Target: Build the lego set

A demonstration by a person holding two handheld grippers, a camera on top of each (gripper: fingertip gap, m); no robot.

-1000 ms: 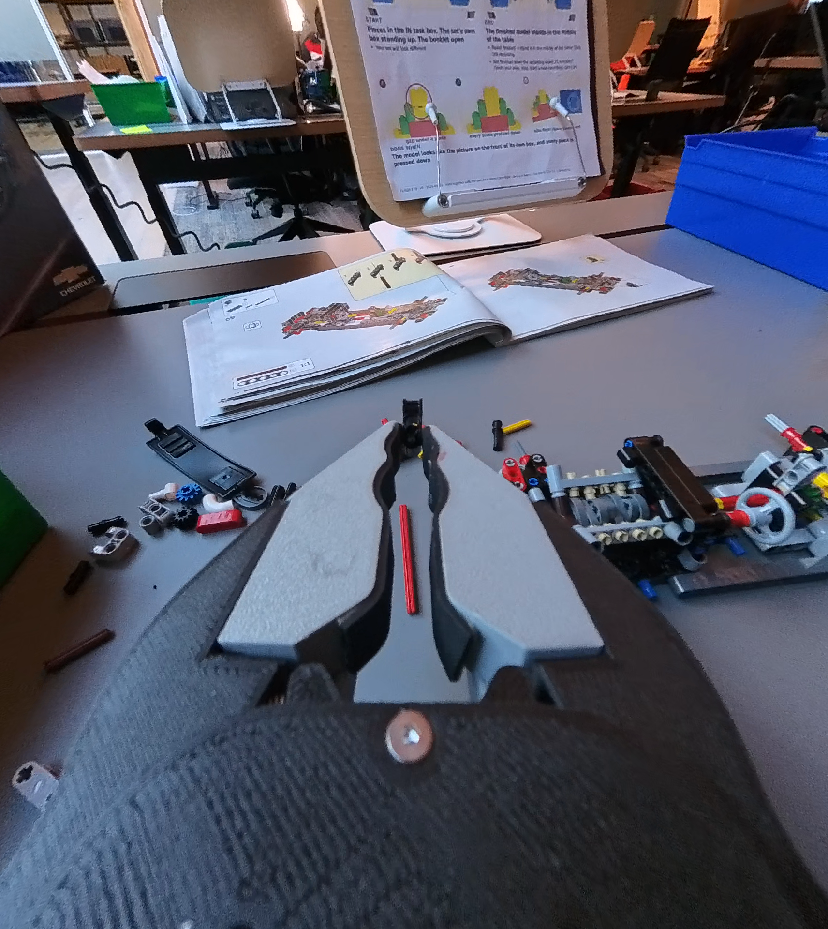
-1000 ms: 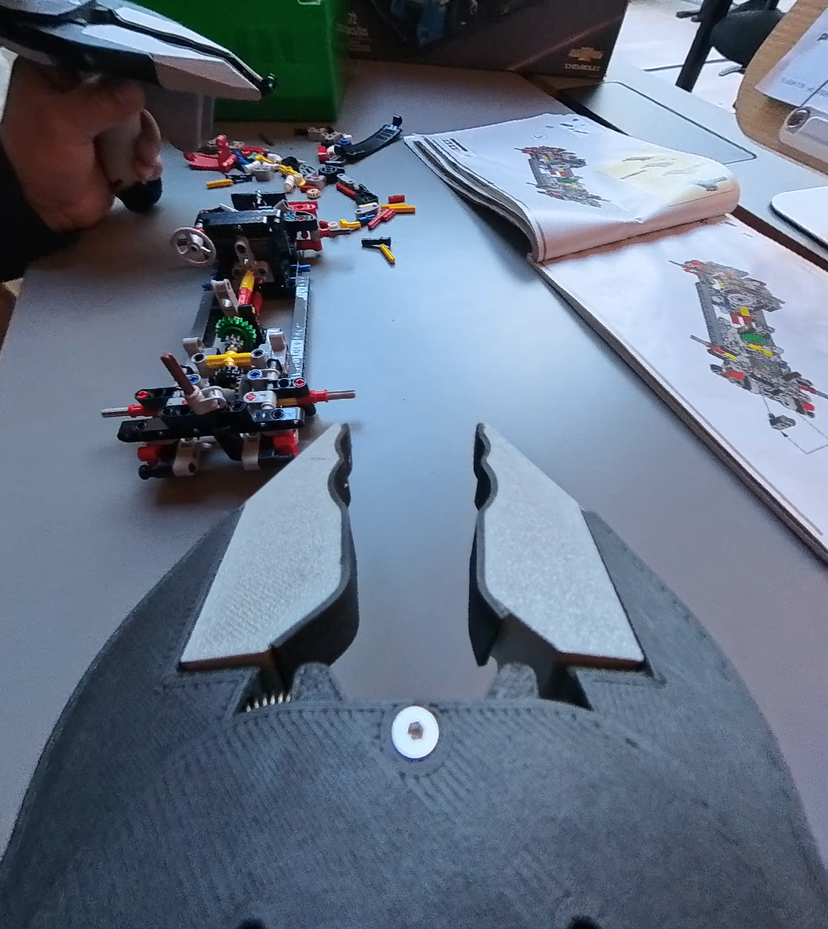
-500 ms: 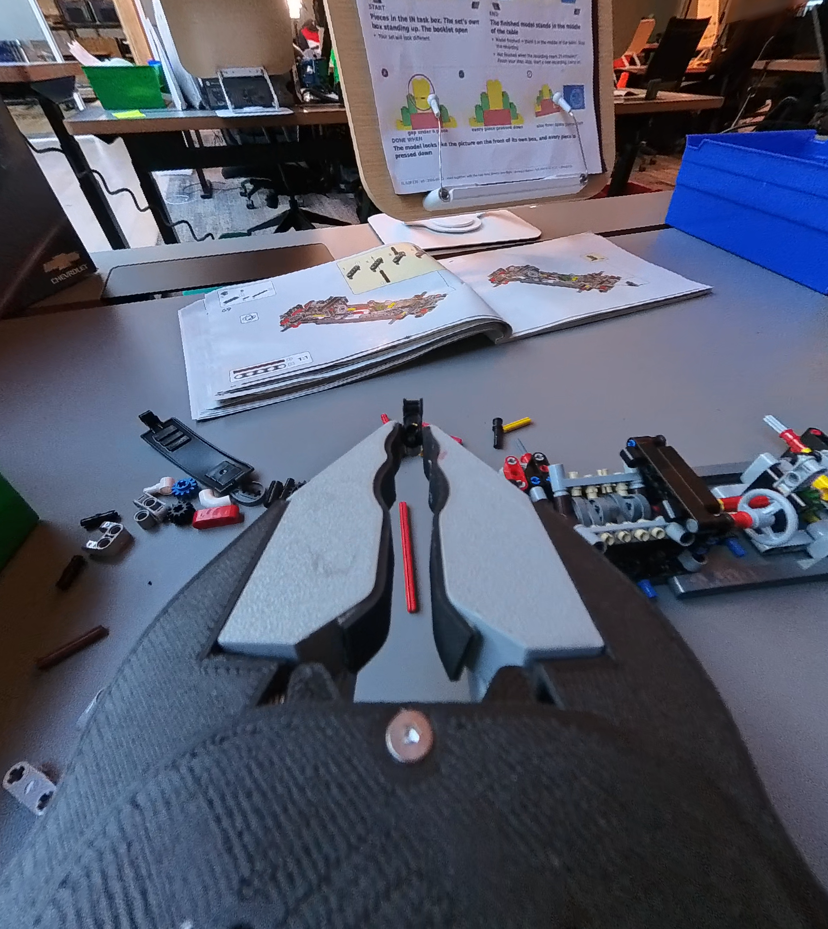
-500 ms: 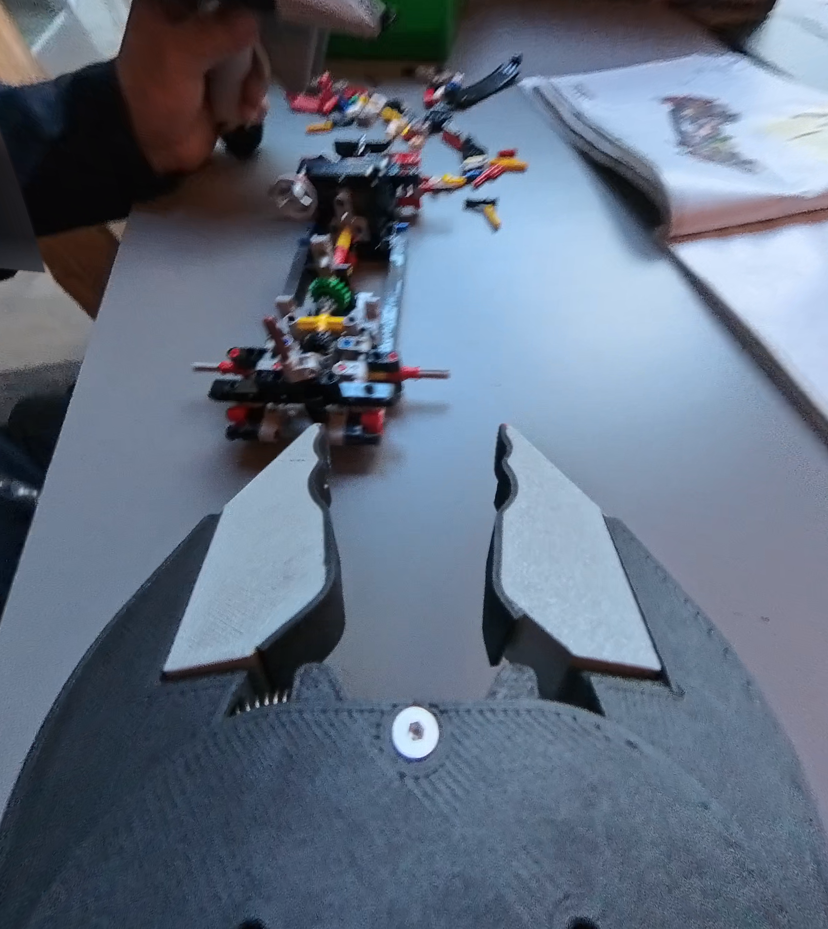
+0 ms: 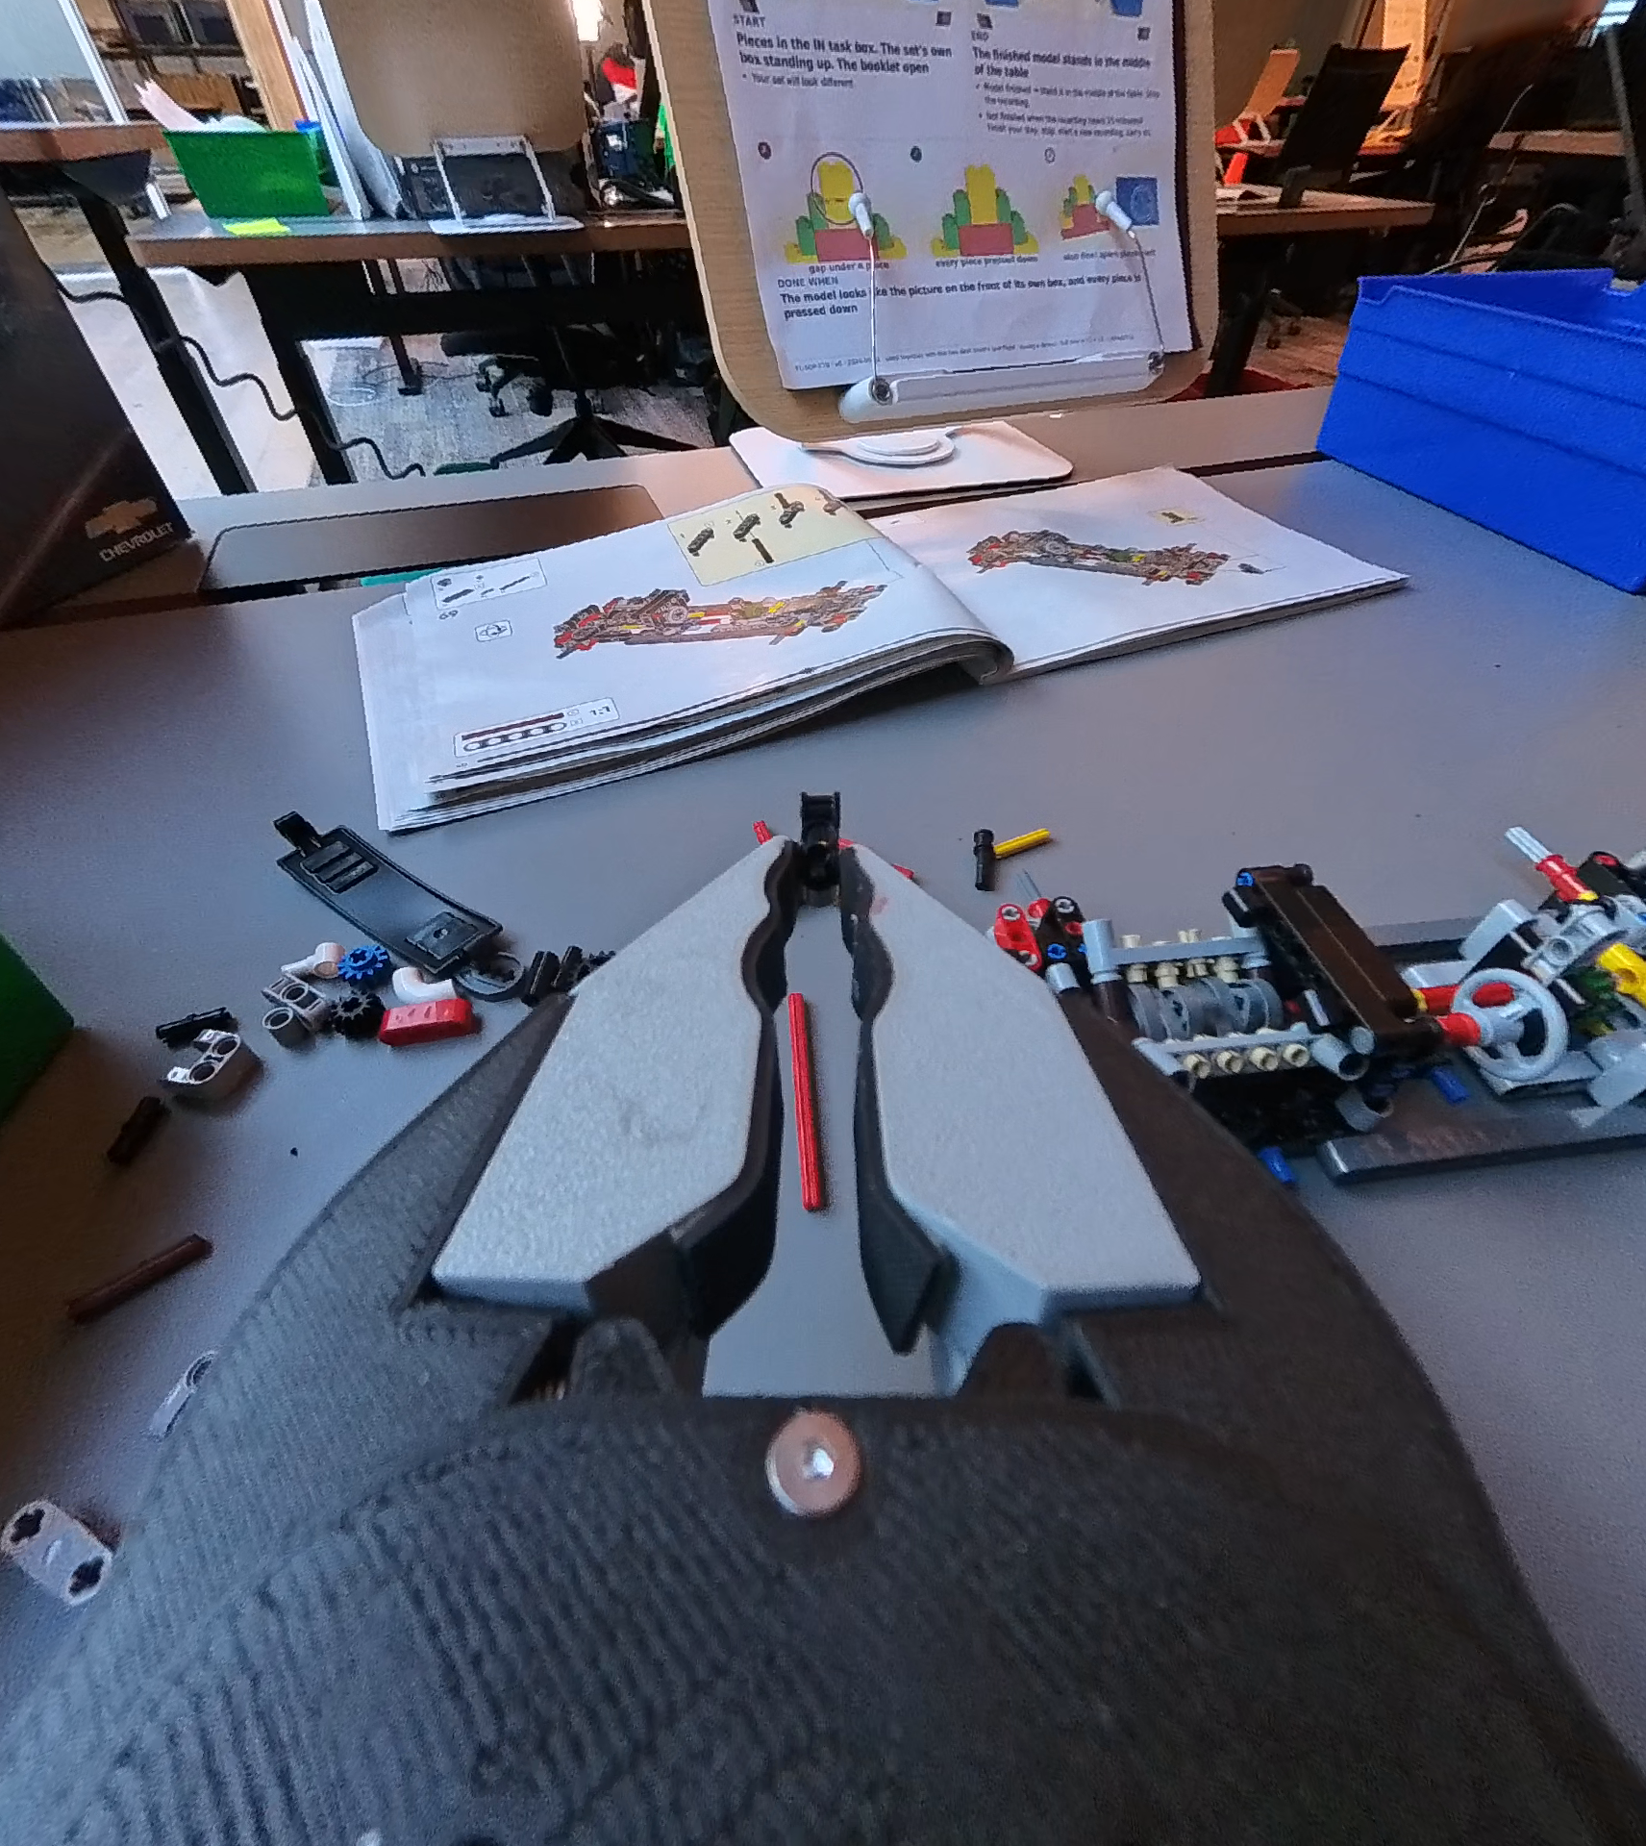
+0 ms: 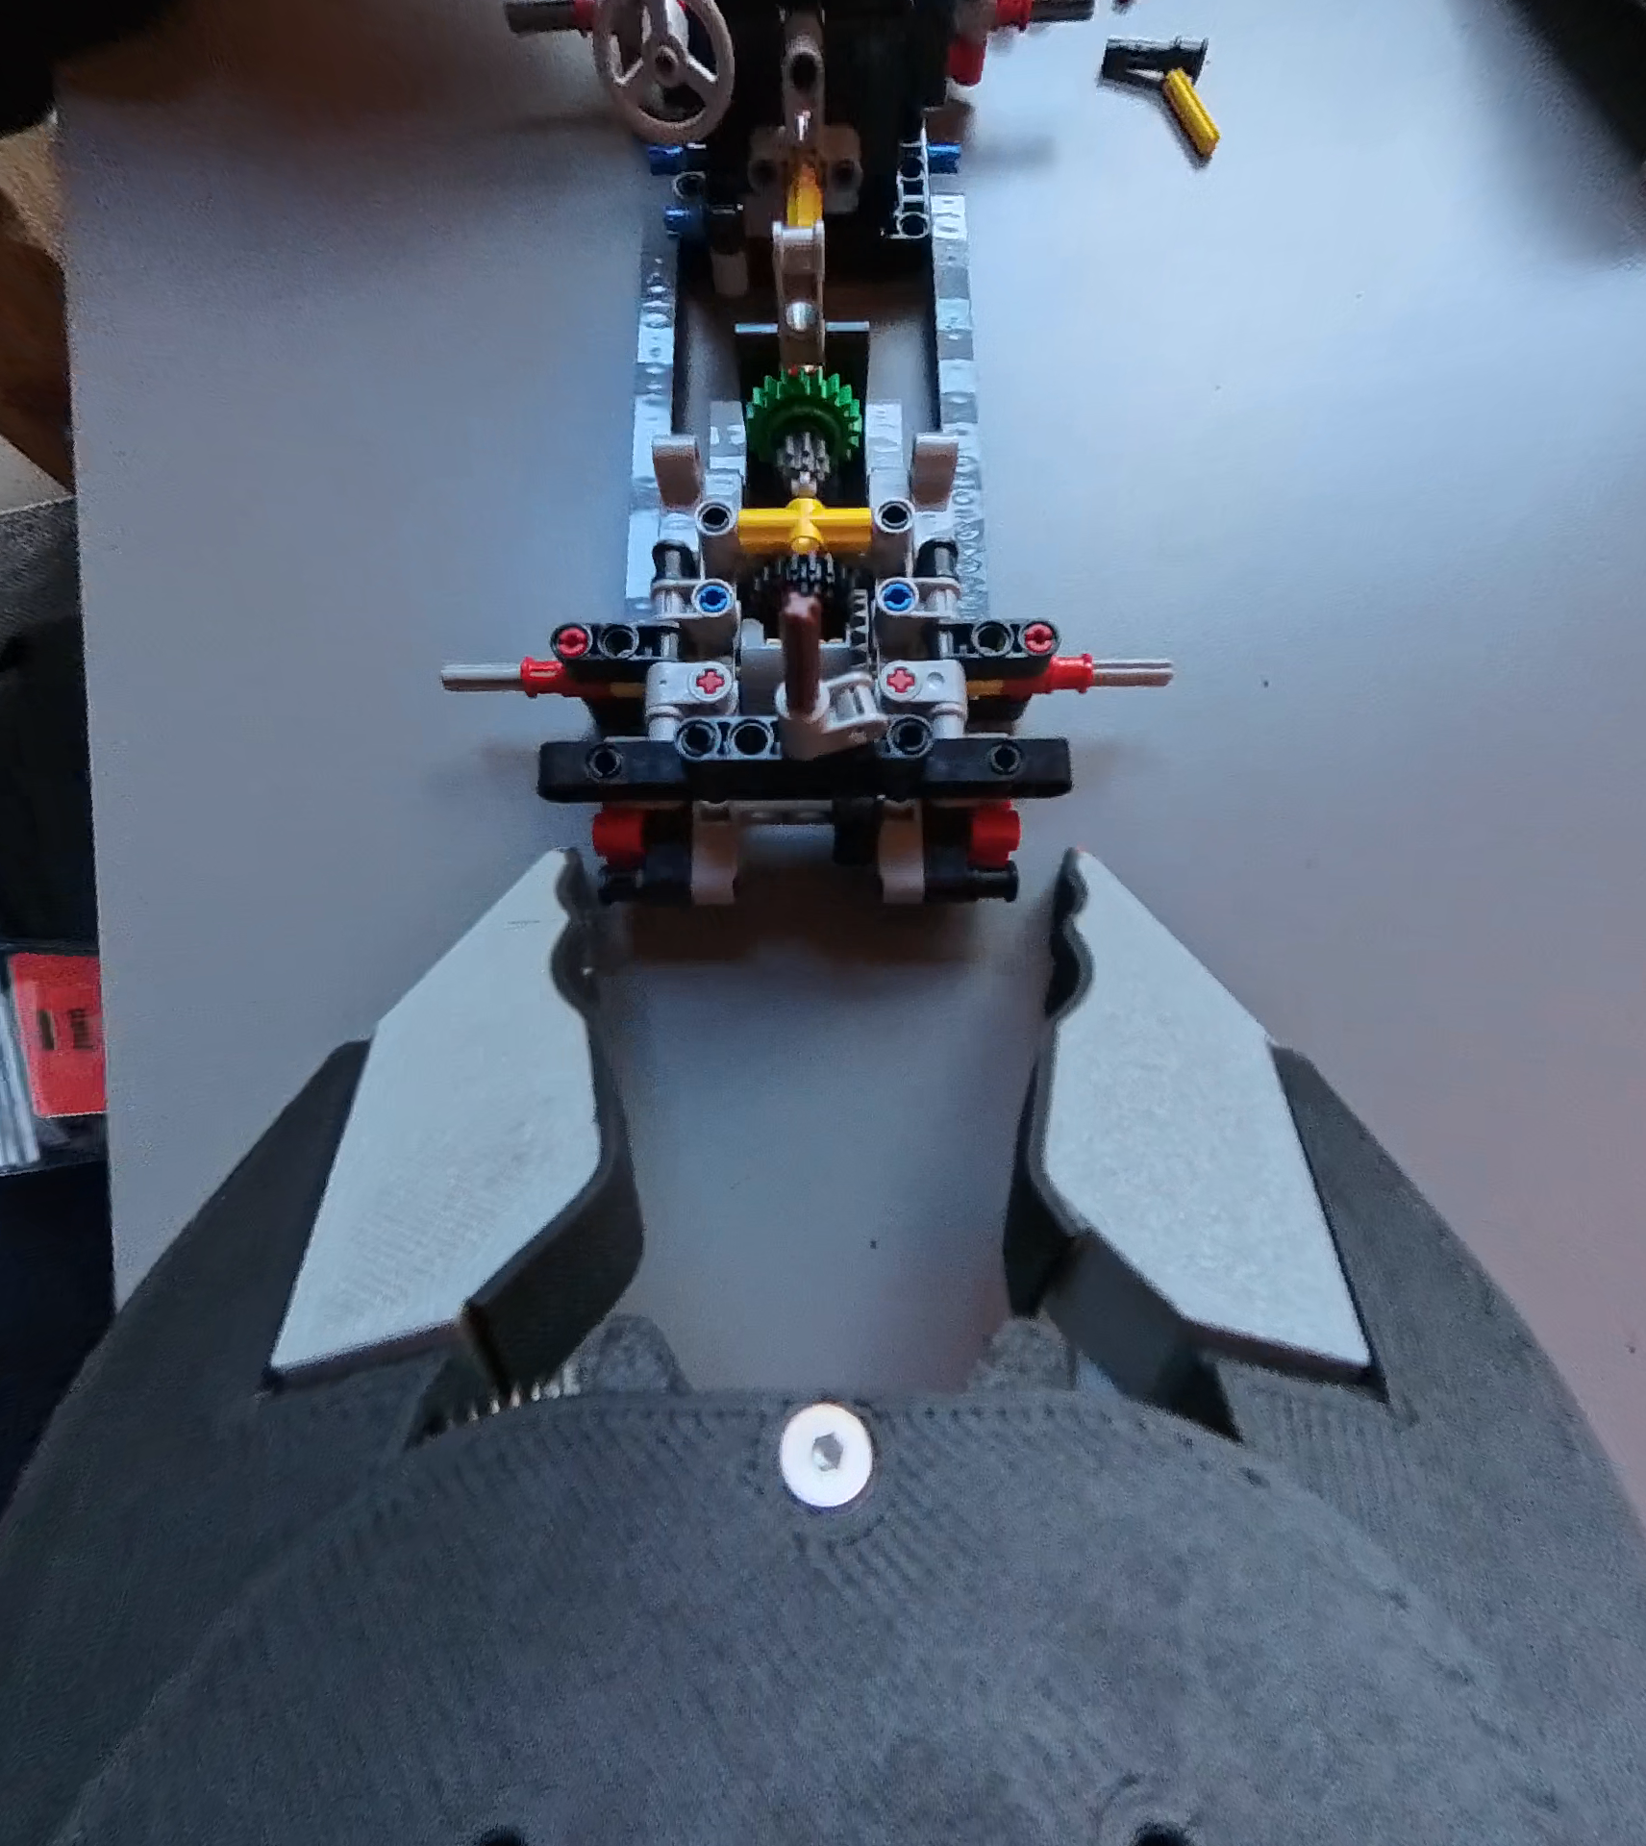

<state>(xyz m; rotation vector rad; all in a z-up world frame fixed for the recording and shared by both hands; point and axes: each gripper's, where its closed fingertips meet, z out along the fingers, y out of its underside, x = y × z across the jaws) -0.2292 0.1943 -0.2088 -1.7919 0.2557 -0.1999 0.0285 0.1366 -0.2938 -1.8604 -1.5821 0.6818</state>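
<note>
Left gripper [image 5: 819,867] fingertips pinched on small black peg [image 5: 819,821], peg poking forward past tips; red rod [image 5: 805,1099] lies on table under fingers, along their line. Toy car frame [image 5: 1378,1009] off to right.

Right gripper [image 6: 819,879] spread wide, nothing held; frame's near end [image 6: 804,849] straight ahead between tips, untouched, its long axis running away from the gripper.

The table [image 6: 1298,499] looks smooth and matt grey; the brick model [image 6: 804,639] is glossy plastic; the booklet [image 5: 699,639] at the upper centre is paper.
</note>
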